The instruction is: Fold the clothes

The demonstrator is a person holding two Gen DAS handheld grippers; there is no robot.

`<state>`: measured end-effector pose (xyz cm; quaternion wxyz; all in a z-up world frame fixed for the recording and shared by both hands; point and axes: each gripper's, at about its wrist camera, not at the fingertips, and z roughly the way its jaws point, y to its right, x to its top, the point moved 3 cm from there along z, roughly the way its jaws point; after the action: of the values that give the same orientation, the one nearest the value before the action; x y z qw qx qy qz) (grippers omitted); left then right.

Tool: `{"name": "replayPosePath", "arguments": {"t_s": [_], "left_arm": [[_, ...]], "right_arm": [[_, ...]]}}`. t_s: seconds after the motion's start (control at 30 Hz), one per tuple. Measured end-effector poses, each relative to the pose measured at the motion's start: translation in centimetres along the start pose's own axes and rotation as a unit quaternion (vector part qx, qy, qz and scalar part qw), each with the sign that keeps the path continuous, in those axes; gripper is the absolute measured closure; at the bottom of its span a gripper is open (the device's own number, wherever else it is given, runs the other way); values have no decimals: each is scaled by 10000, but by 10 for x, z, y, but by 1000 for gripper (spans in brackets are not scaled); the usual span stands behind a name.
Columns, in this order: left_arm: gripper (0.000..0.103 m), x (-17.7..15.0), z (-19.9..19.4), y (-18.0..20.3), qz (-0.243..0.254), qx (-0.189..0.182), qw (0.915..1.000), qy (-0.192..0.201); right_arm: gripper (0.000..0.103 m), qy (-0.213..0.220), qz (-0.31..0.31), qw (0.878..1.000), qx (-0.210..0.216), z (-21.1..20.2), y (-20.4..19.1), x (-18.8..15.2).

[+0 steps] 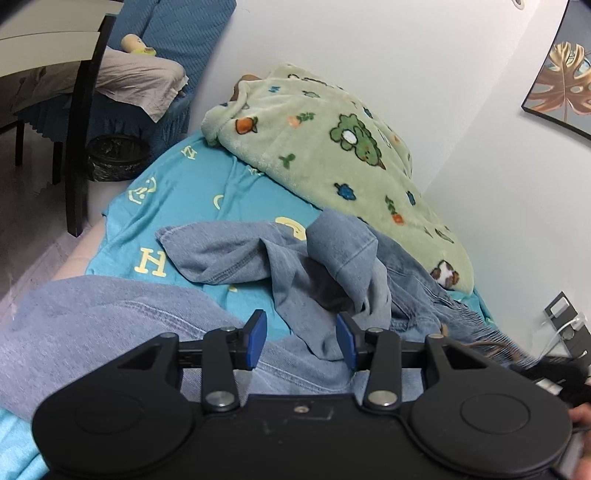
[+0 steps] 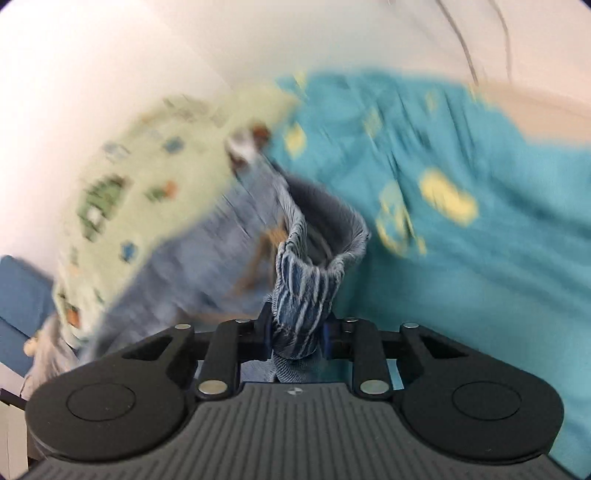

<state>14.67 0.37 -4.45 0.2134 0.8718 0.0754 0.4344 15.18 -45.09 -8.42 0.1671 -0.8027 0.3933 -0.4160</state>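
Light blue denim trousers (image 1: 325,266) lie crumpled on a teal bed sheet (image 1: 184,199) printed with yellow letters. One leg spreads toward the lower left, under my left gripper (image 1: 301,339). Its blue pads (image 1: 258,338) stand apart over the denim with nothing pinched between them. In the blurred right wrist view, my right gripper (image 2: 295,332) is shut on the gathered elastic waistband (image 2: 306,280), which rises from the jaws as a bunched loop. The rest of the trousers (image 2: 192,266) trails to the left.
A pale green fleece blanket (image 1: 332,147) with cartoon prints is heaped along the white wall (image 1: 443,74) behind the trousers. Left of the bed stand a black chair leg (image 1: 79,147), a black bin (image 1: 116,157) and a blue sofa (image 1: 177,33). A wall socket with cables (image 1: 565,325) is at the right.
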Motion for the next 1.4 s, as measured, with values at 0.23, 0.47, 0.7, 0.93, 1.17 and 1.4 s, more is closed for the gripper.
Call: {"name": "replayPosePath", "arguments": {"t_s": [0.23, 0.47, 0.7, 0.93, 1.17, 1.4], "left_arm": [[65, 1, 0, -2, -52, 5, 10000, 14], [65, -3, 4, 0, 46, 27, 9999, -84], [65, -7, 10, 5, 213, 77, 9996, -180], [65, -10, 14, 13, 400, 112, 9989, -212], [64, -10, 8, 14, 405, 85, 9990, -162], [63, -11, 2, 15, 530, 131, 9985, -83]], "right_arm": [[81, 555, 100, 9981, 238, -35, -22, 77], [81, 967, 379, 9943, -254, -43, 26, 105], [81, 247, 859, 9904, -1056, -6, 142, 52], [55, -34, 405, 9944, -972, -11, 135, 45], [39, 116, -283, 9926, -1171, -44, 91, 55], [39, 259, -1141, 9921, -452, -73, 9, 43]]}}
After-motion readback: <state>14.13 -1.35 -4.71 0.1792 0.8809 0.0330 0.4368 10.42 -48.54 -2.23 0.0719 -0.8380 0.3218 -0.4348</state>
